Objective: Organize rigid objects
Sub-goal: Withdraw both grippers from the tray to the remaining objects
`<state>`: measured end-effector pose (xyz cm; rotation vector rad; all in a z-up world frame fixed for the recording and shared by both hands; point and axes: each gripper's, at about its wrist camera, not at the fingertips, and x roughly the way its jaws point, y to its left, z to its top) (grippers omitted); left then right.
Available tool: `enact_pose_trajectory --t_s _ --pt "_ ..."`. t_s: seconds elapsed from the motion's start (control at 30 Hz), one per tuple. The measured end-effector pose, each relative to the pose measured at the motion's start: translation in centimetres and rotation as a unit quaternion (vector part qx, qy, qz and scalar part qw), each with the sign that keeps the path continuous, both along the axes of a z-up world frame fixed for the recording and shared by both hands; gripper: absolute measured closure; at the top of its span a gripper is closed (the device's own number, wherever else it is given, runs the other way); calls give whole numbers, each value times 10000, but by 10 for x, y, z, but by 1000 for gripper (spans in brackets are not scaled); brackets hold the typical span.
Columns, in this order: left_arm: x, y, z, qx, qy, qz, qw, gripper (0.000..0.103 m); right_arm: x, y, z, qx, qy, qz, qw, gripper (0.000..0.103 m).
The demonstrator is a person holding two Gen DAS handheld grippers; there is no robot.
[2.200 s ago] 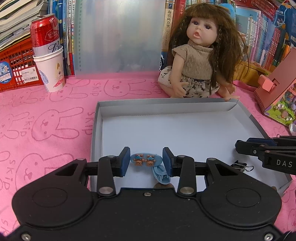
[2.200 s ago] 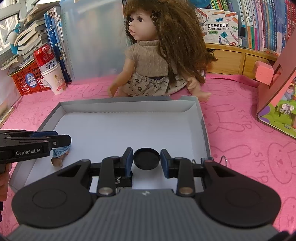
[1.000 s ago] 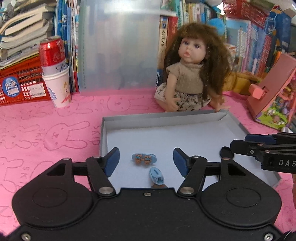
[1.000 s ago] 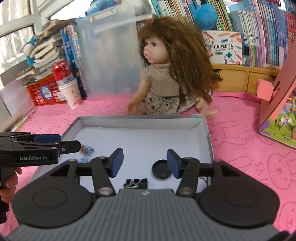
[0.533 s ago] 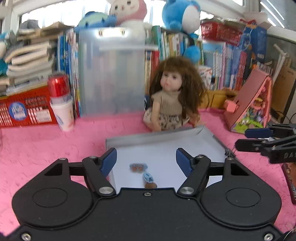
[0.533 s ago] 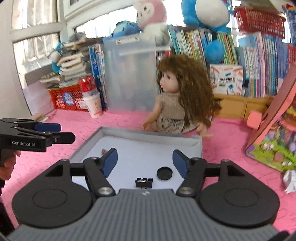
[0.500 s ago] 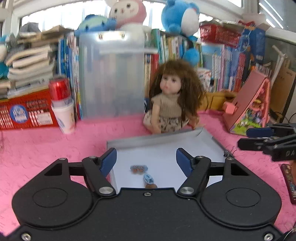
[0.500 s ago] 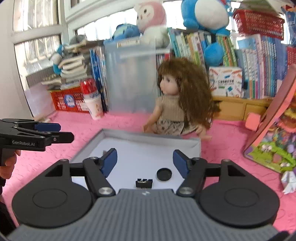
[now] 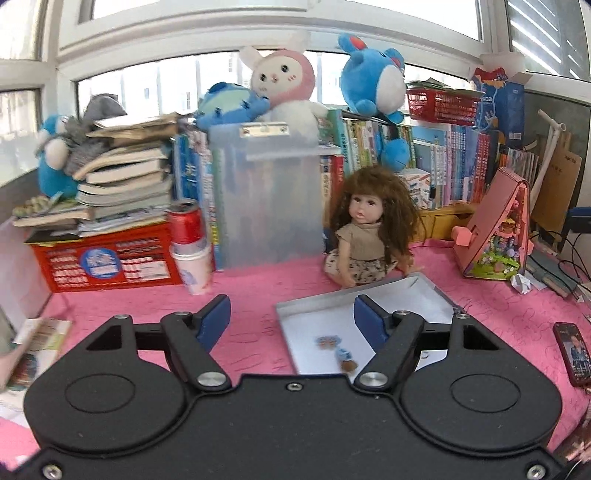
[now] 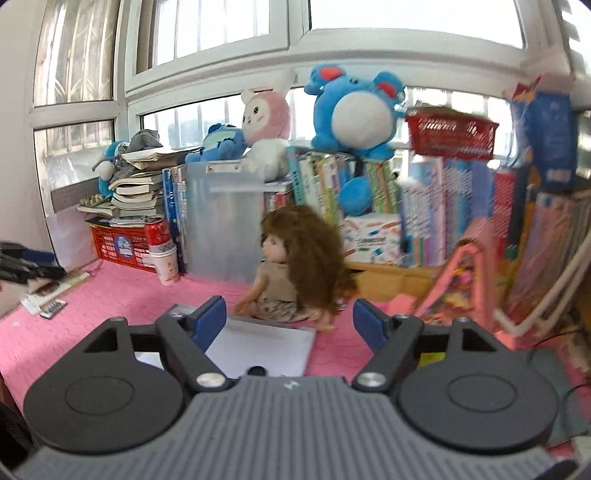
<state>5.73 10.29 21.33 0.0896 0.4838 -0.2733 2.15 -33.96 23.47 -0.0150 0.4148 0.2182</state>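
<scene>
Daylight pours through the windows (image 9: 258,26) along the top of both frames and washes the panes out to near white, so the stuffed toys (image 10: 351,114) in front are backlit. The pink tablecloth (image 9: 110,306) below is evenly lit, with only soft shadows. The left wrist view is fairly sharp — slightly smeared at its lower left edge. The right wrist view is motion-blurred, worst on the books (image 10: 461,210) at the right. Both bend straight lines at the edges — dark corners too.
</scene>
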Motion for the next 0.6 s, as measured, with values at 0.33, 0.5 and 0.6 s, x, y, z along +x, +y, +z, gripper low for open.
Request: enact_pose_trajectory --t_s 0.33,0.5,0.6 --pt "-68 9 -39 26 -26 -191 9998 26 -39 18 -45 -369 340 317 9982 15" --pt "-82 -20 -94 -37 301 -514 9982 26 -31 52 -109 -220 746 654 9948 15" --pt "-80 -38 -125 -22 551 -503 9972 27 -24 73 -140 -180 930 764 9926 15"
